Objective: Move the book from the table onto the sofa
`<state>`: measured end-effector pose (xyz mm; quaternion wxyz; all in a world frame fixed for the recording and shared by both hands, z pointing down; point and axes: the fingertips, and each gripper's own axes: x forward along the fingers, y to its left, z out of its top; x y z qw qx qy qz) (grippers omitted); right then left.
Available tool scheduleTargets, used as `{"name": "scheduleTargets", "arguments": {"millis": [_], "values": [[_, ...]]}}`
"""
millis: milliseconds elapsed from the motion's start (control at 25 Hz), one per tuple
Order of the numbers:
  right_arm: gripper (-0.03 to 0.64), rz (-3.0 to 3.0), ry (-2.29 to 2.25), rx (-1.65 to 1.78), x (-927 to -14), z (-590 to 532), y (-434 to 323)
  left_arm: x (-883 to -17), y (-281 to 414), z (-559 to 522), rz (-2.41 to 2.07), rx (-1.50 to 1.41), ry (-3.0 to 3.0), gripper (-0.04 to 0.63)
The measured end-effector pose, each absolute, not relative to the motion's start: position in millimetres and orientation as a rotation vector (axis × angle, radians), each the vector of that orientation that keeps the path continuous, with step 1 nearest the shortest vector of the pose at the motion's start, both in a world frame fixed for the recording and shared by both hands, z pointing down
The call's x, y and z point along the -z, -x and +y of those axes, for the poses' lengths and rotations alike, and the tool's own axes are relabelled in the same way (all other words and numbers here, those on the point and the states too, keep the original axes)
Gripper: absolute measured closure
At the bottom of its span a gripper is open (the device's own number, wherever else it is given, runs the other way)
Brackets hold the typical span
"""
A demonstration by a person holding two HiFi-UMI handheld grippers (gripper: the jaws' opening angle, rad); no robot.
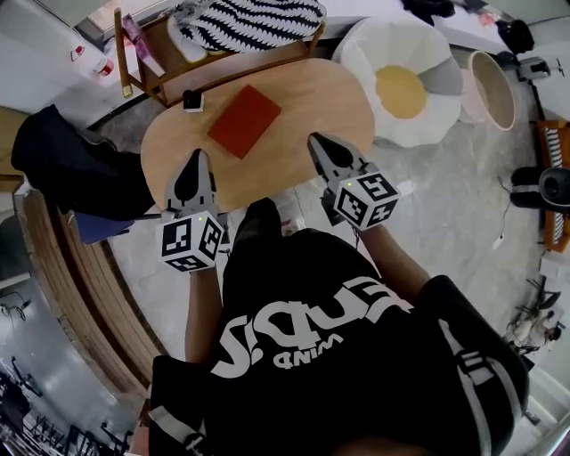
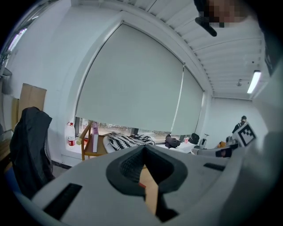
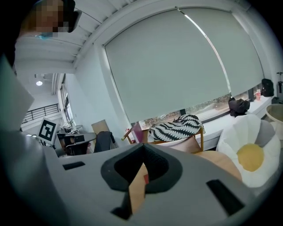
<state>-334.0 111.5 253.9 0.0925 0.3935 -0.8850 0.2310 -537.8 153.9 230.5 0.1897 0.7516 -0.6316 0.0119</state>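
Left gripper (image 1: pixel 197 158): I see its jaws closed tip to tip with nothing held, poised over the near left edge of the bench and pointing across it.
Right gripper (image 1: pixel 314 139): its jaws are likewise pressed together and empty, over the near right part of the bench.
Book (image 1: pixel 244 120): red, lying flat near the middle of the oval wooden bench (image 1: pixel 343 102), beyond both sets of jaws and apart from each, set at a slant to the bench's long side.
Small dark object (image 1: pixel 192 101): at the far left rim of the bench, just beside the book's corner; I cannot tell what it is.
White flower-shaped seat (image 1: pixel 405 53): on the floor to the right of the bench, with a yellow centre.
Wooden chair (image 1: pixel 142 67): behind the bench, carrying a black-and-white striped cushion (image 1: pixel 249 22).
Dark jacket (image 1: pixel 67 169): draped to the left, clear of the bench.
Operator: stands at the near side in a black printed top, one gripper in each hand.
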Motion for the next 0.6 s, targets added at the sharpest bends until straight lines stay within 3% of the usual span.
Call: {"name": "scheduleTargets", "arguments": {"millis": [600], "values": [[0.615,-2.559,-1.247,-0.713,-258.6,44.7,369.4,-238.8,564.5,70.9,-1.663,-0.049,-2.177,0.588]]}}
